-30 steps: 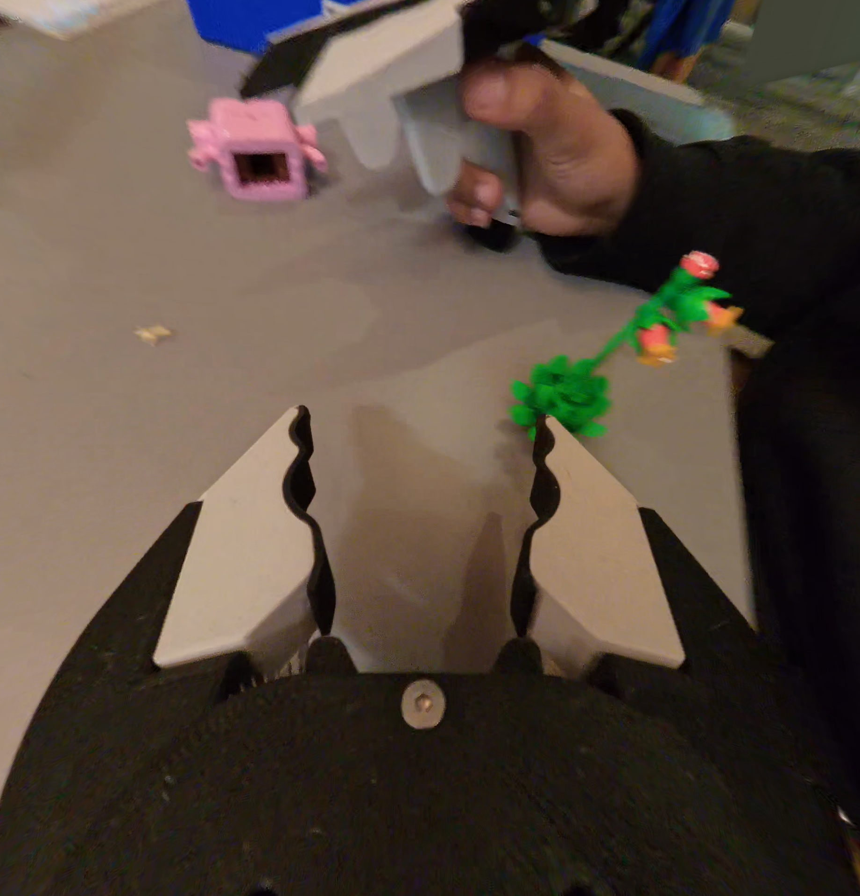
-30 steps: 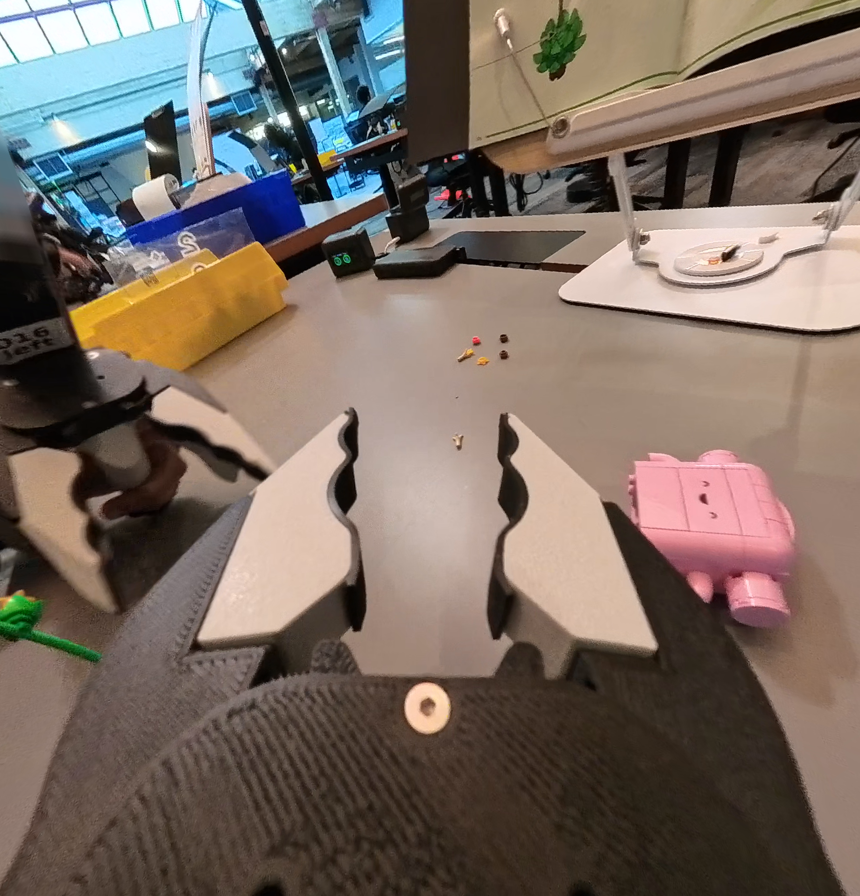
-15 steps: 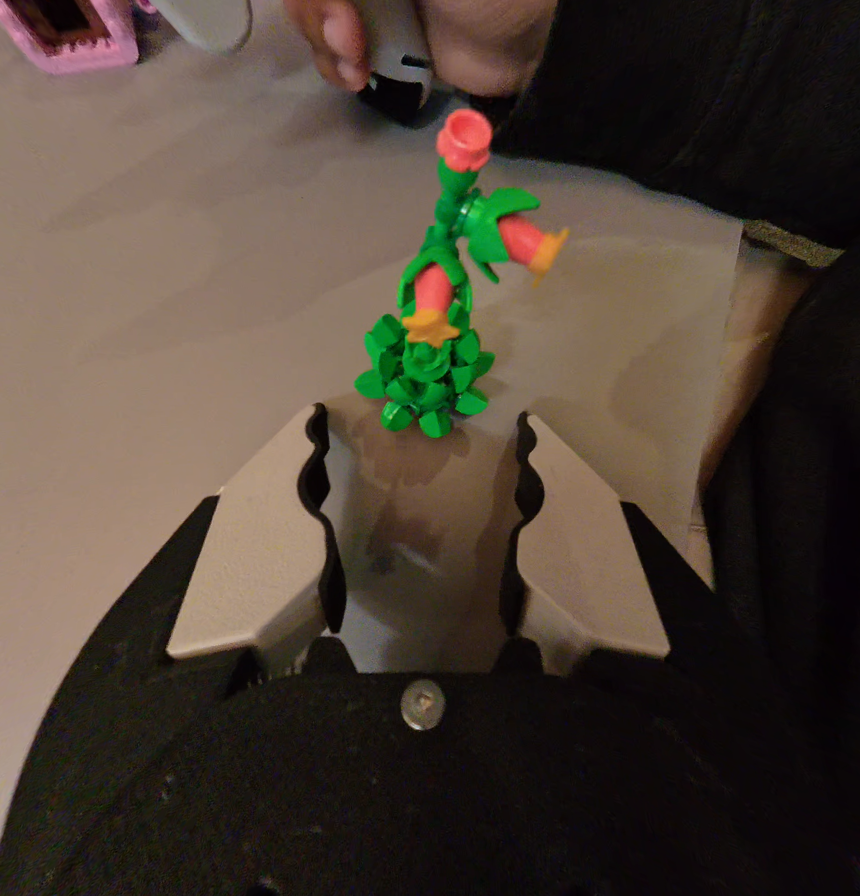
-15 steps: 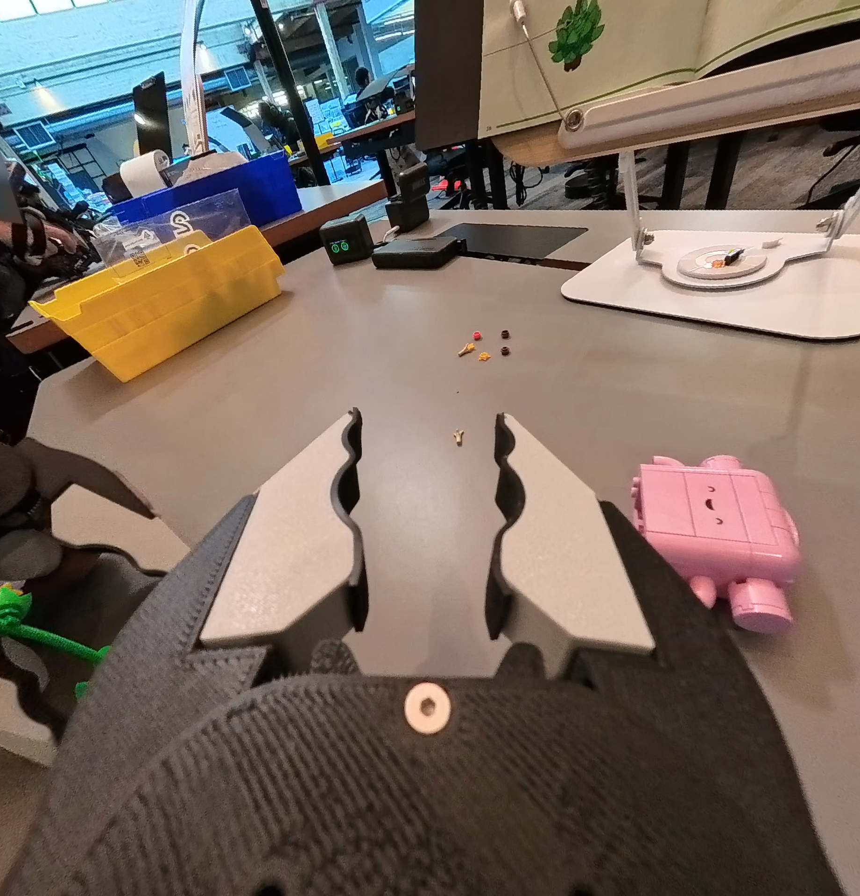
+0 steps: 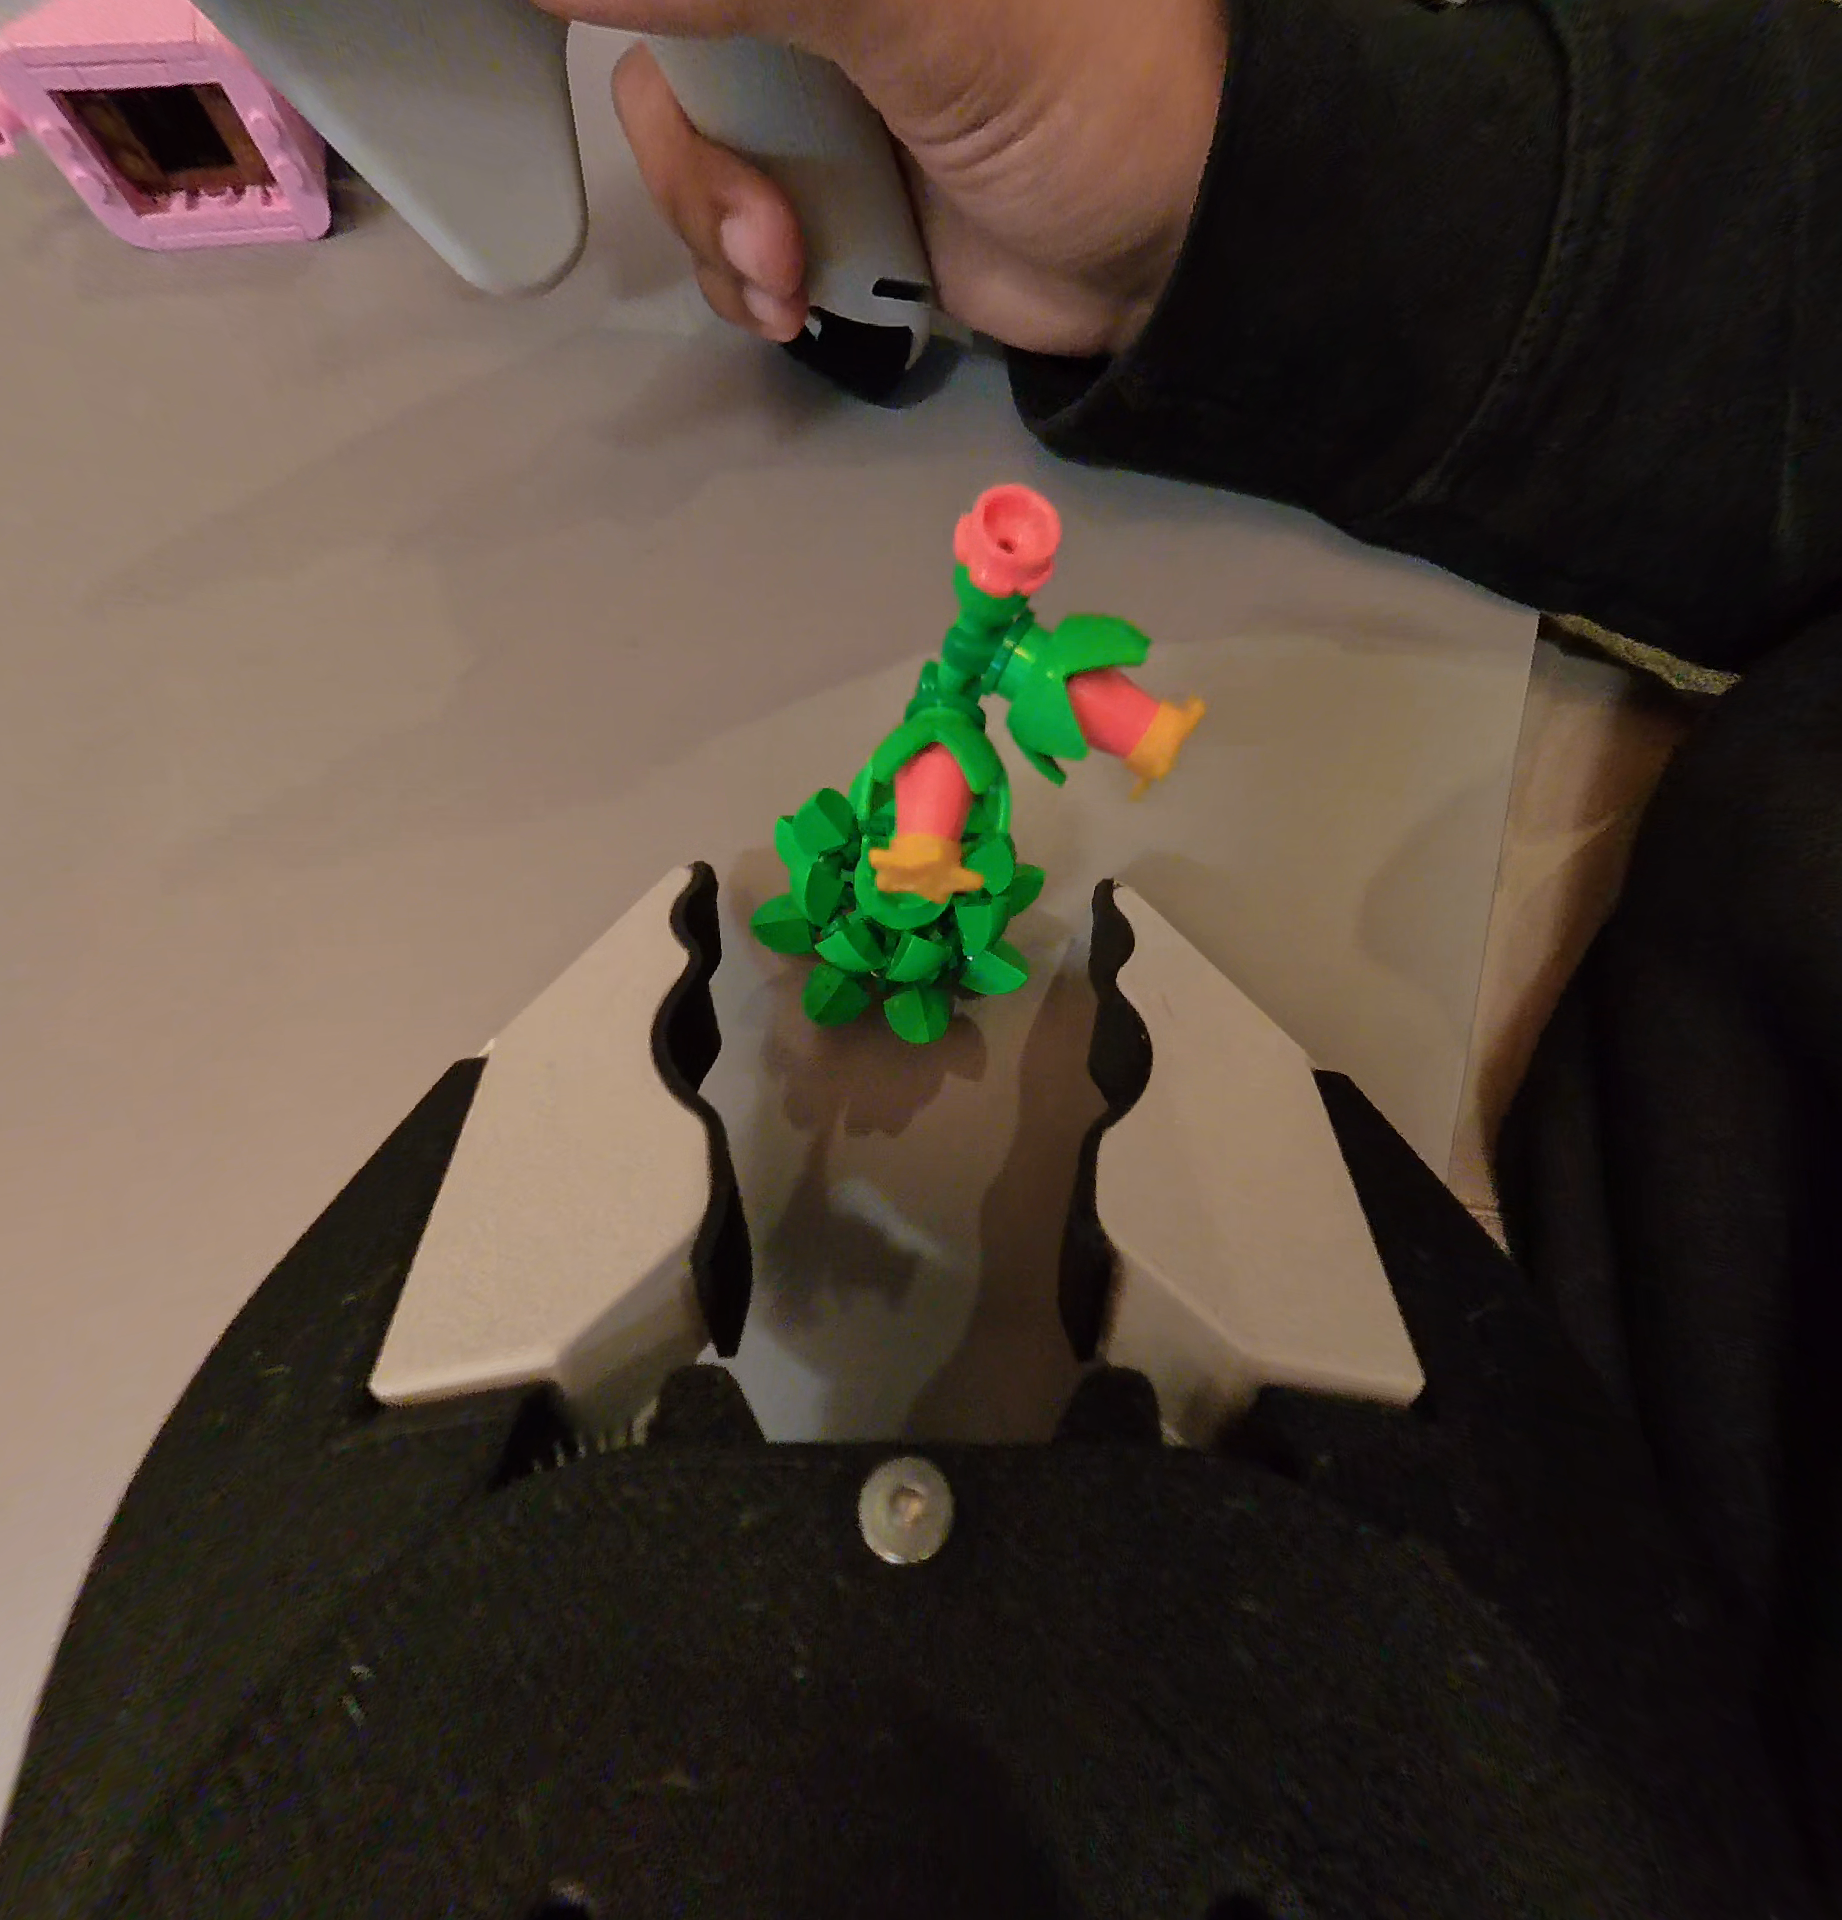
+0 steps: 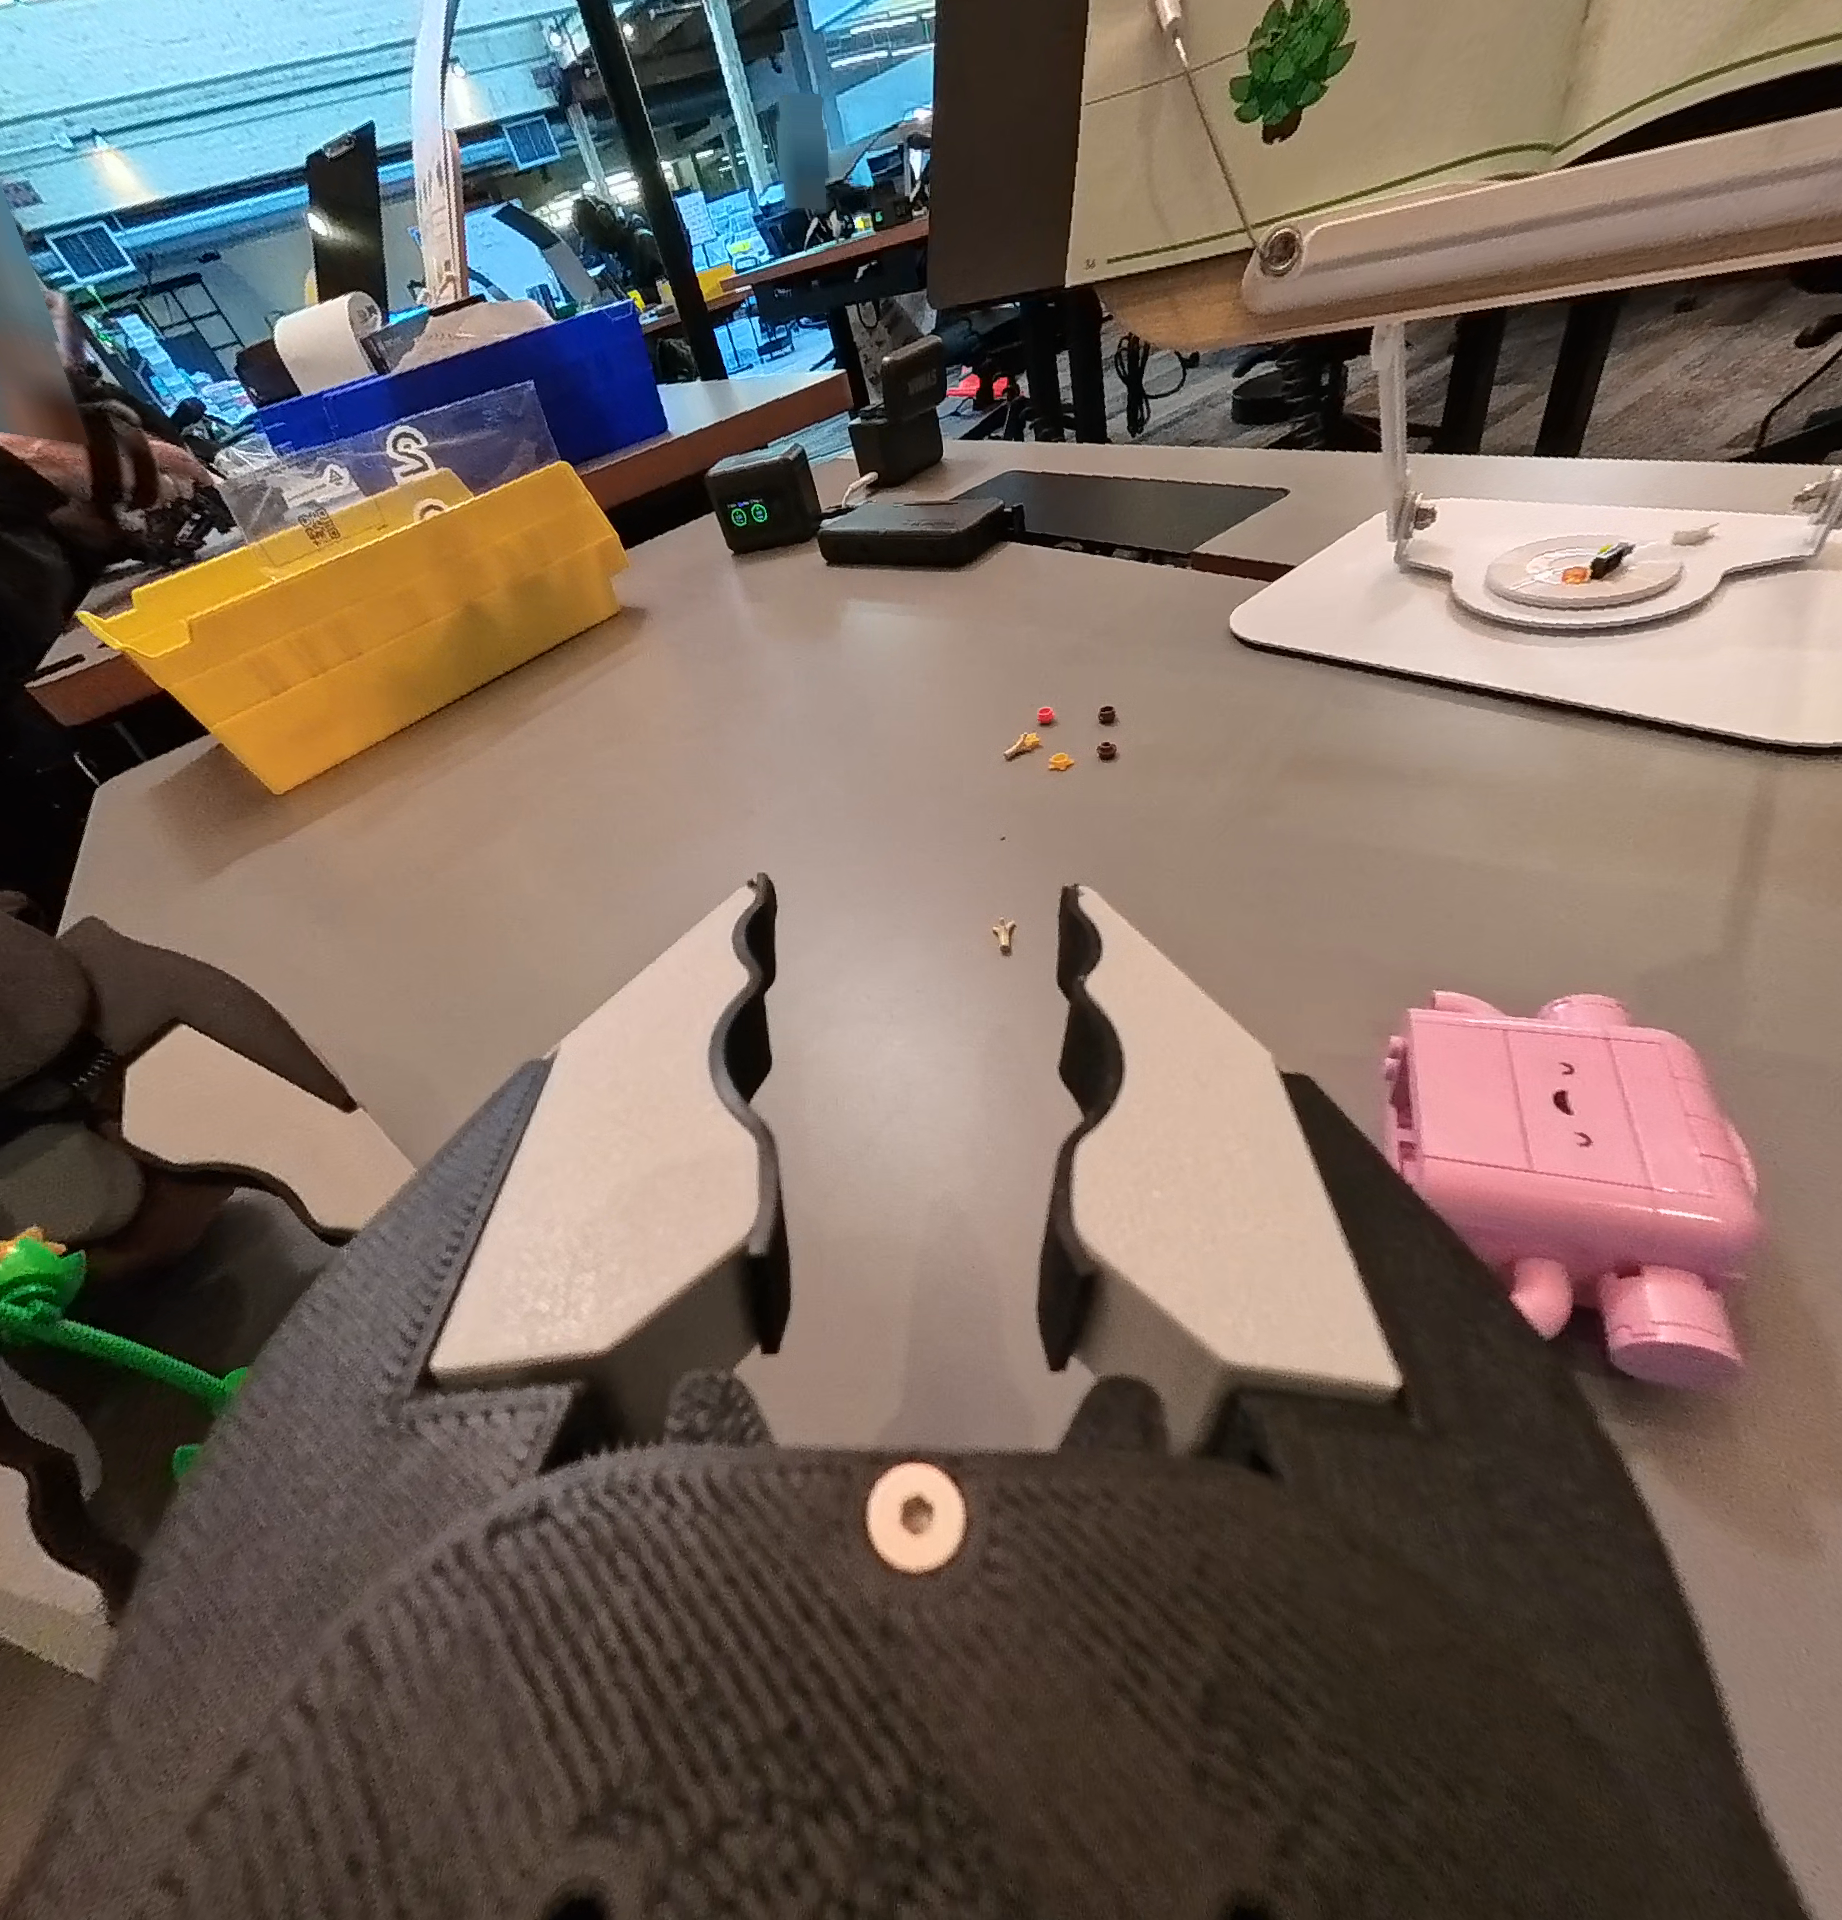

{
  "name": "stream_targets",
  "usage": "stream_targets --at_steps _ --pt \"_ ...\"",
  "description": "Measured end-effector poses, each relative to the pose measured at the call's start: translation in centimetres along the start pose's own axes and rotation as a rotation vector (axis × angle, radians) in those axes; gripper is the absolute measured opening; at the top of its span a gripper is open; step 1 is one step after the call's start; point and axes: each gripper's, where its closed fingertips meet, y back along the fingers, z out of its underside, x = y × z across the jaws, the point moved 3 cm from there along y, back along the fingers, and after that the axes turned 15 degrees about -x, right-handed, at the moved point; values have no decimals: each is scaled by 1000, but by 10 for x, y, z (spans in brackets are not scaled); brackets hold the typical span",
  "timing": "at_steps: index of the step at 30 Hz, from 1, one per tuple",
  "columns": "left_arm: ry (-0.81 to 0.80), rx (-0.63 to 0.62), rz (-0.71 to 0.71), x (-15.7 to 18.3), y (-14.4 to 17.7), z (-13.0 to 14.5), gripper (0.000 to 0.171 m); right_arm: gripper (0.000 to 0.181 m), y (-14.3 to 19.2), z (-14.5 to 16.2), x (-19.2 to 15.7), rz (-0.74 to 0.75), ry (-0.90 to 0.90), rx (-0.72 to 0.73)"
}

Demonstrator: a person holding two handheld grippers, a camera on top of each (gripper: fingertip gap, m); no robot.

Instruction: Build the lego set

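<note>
A green lego plant [image 5: 901, 914] with a leafy base, a thin stem and pink-and-orange flowers lies on the grey table near its right edge. My left gripper [image 5: 901, 883] is open, its fingertips on either side of the leafy base, not gripping it. The plant also shows at the left edge of the right wrist view [image 6: 34, 1320]. My right gripper [image 6: 912, 899] is open and empty above the table. A pink lego pot [image 6: 1566, 1153] with a face lies on its side right of it; it also shows in the left wrist view [image 5: 164, 145]. Several tiny loose pieces [image 6: 1068, 740] lie farther ahead.
A yellow bin [image 6: 377, 613] stands at the far left, a blue bin [image 6: 481, 400] behind it. A white stand base [image 6: 1582, 644] holding an open instruction booklet [image 6: 1416, 94] is at the far right. A hand [image 5: 958, 177] holds the right gripper's handle beyond the plant. Measured from the fingertips, the pink lego pot [image 6: 1566, 1153] is 10 centimeters or so from the right gripper and 20 centimeters from the left.
My left gripper has swung right toward the plant and closed in until its fingertips flank the leafy base. The right gripper has stayed almost still.
</note>
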Motion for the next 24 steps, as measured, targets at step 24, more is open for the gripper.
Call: stream_targets --at_steps 24 --pt "232 110 215 -17 11 -3 48 54 0 0 0 -16 -5 -1"
